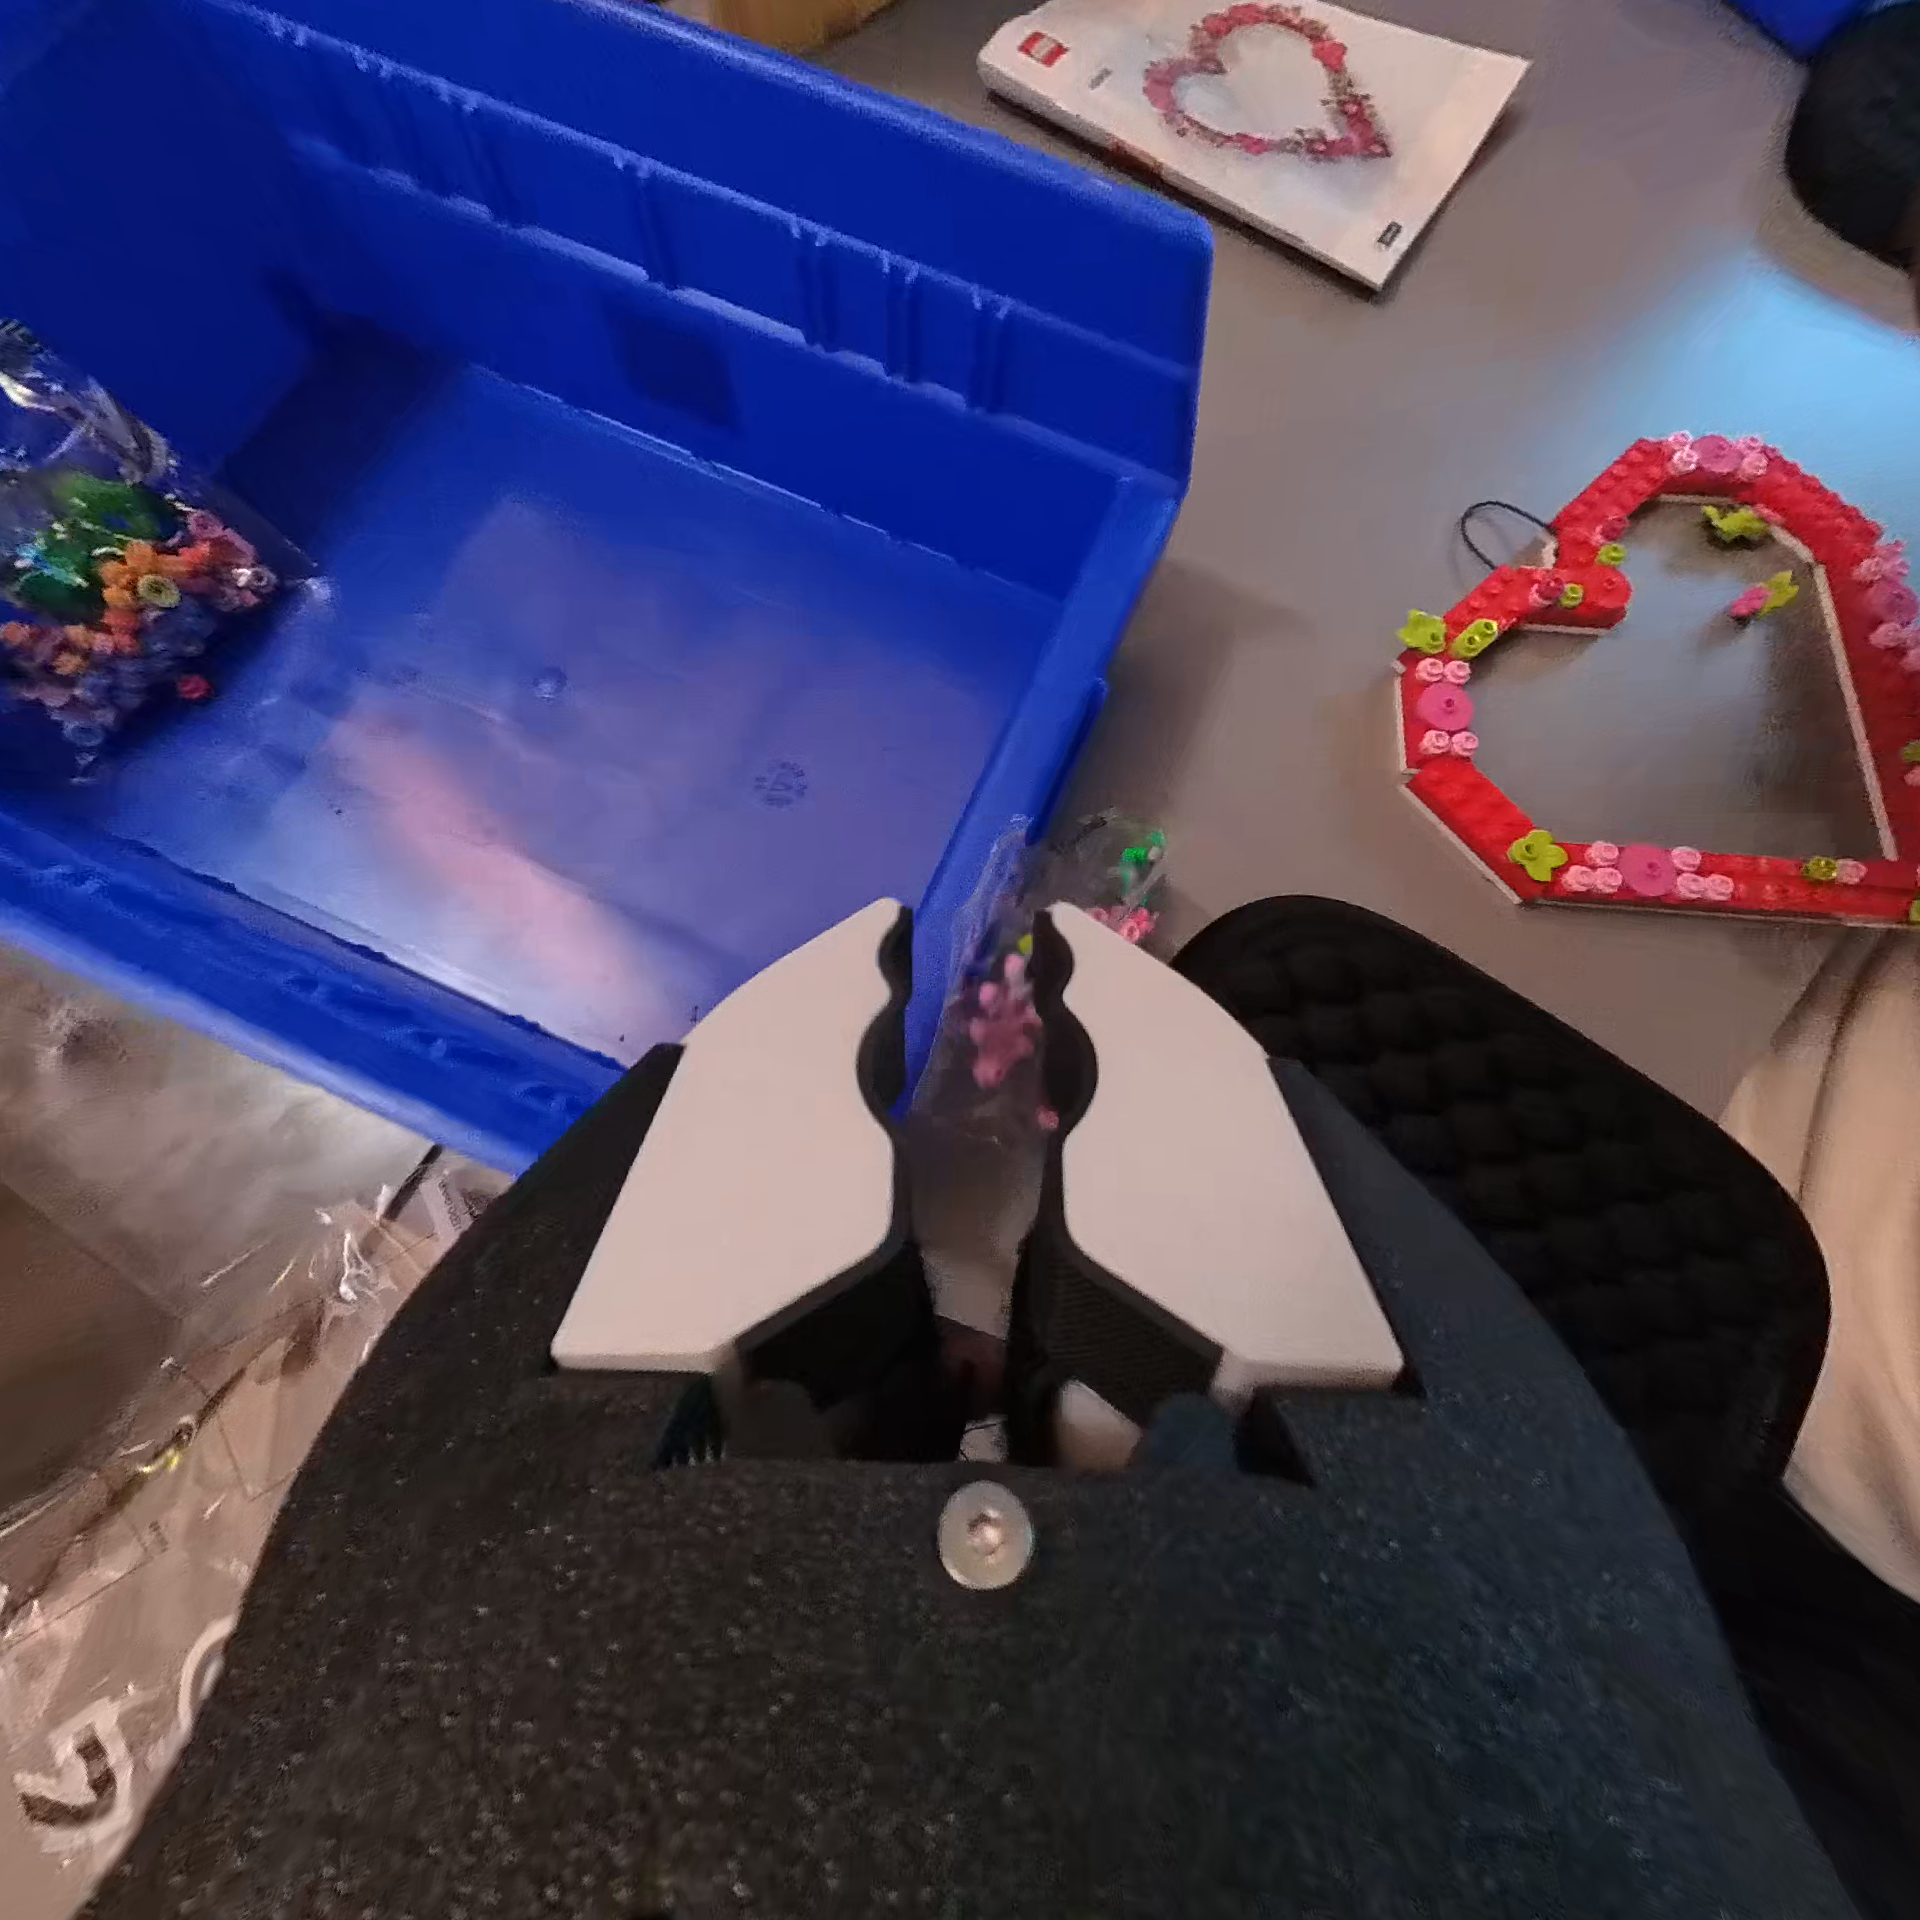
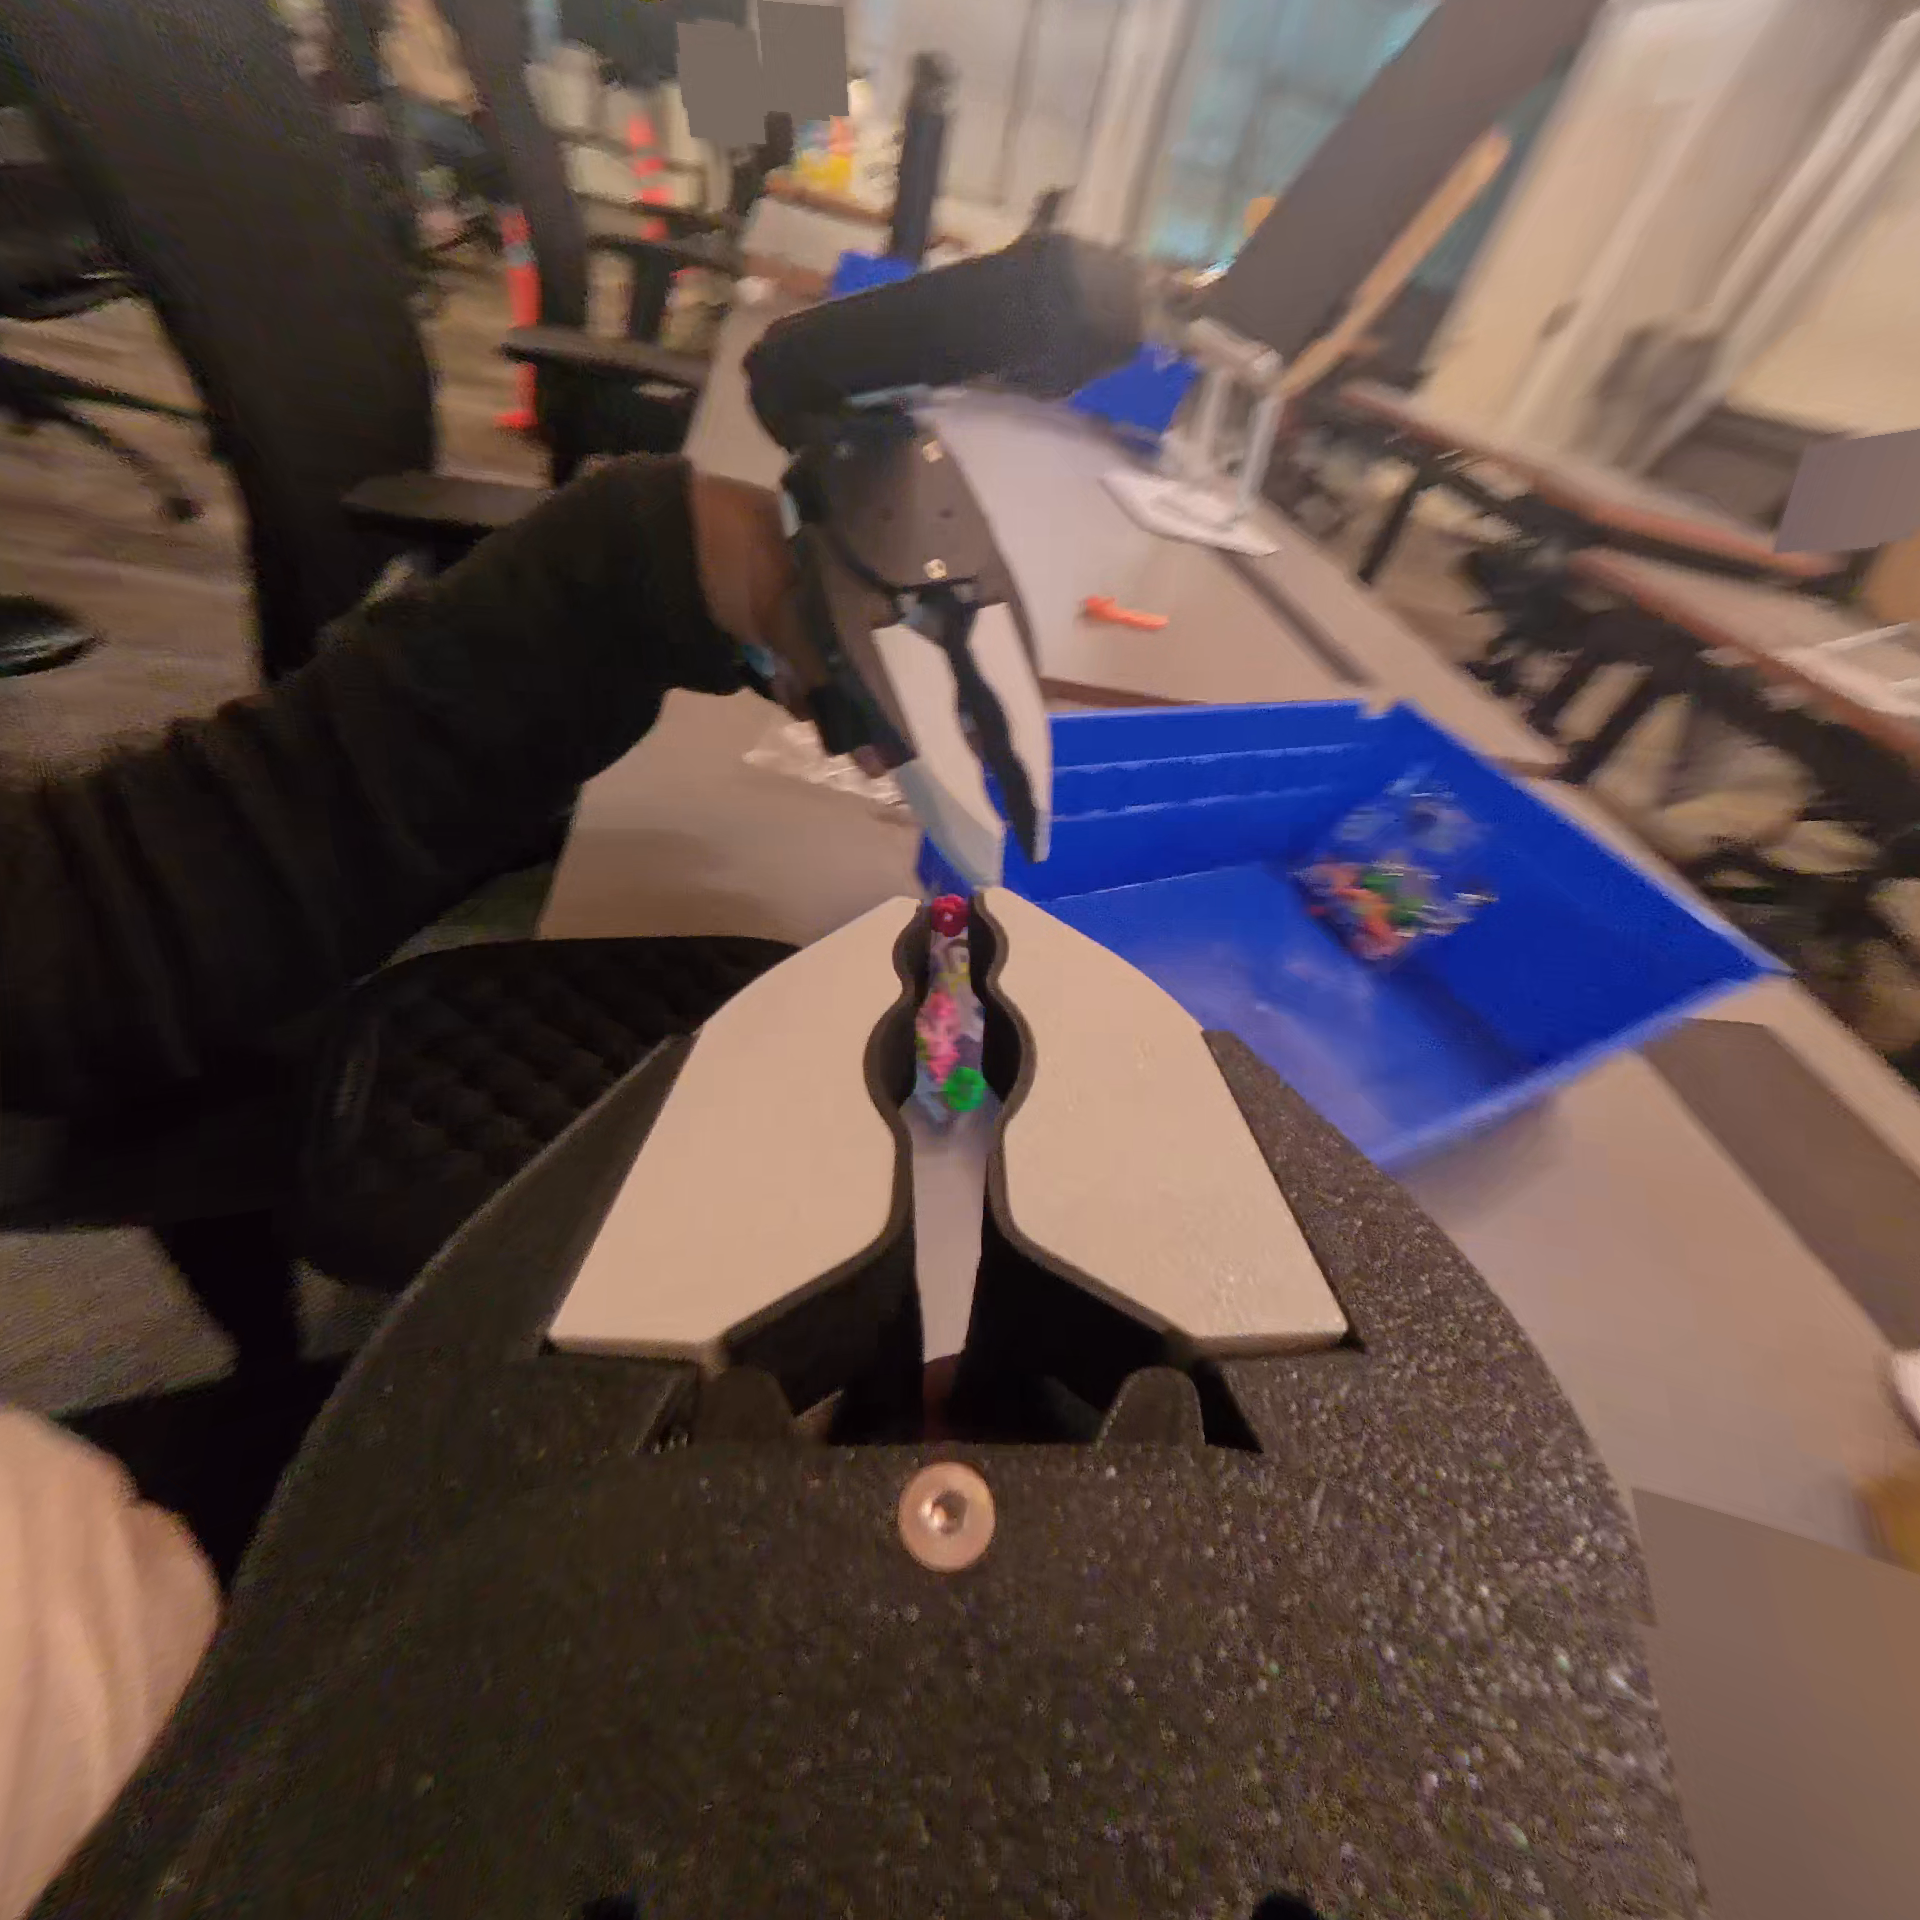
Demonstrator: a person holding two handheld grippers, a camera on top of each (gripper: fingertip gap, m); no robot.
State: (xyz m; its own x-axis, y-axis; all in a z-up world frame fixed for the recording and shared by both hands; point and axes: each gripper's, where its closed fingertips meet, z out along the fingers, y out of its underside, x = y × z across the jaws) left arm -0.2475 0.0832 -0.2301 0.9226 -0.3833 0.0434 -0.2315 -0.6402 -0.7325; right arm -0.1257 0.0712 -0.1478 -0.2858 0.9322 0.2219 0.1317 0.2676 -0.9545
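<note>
A small clear bag of tiny pink and green brick pieces (image 1: 997, 1023) sits between the fingers of my left gripper (image 1: 975, 920), which points down beside the near right corner of the blue bin (image 1: 1049, 665). The jaws are pressed in on the bag. In the right wrist view the same bag (image 2: 951, 1023) sits in the narrow gap of my right gripper (image 2: 948, 906), shut on it. The left gripper (image 2: 1006, 850) hangs tip-down just above, held by a dark-sleeved arm. A second bag of mixed colourful pieces (image 1: 114, 603) lies inside the bin (image 2: 1382, 904).
A red heart-shaped brick frame with pink and lime studs (image 1: 1662, 686) lies on the grey table (image 1: 1351, 416). A booklet (image 1: 1257, 125) lies farther back. Crumpled clear wrappers (image 1: 156, 1403) lie at the lower left. A black mesh chair (image 1: 1507, 1143) is below the grippers. The gap from one gripper's tips to the other's is roughly 15 cm.
</note>
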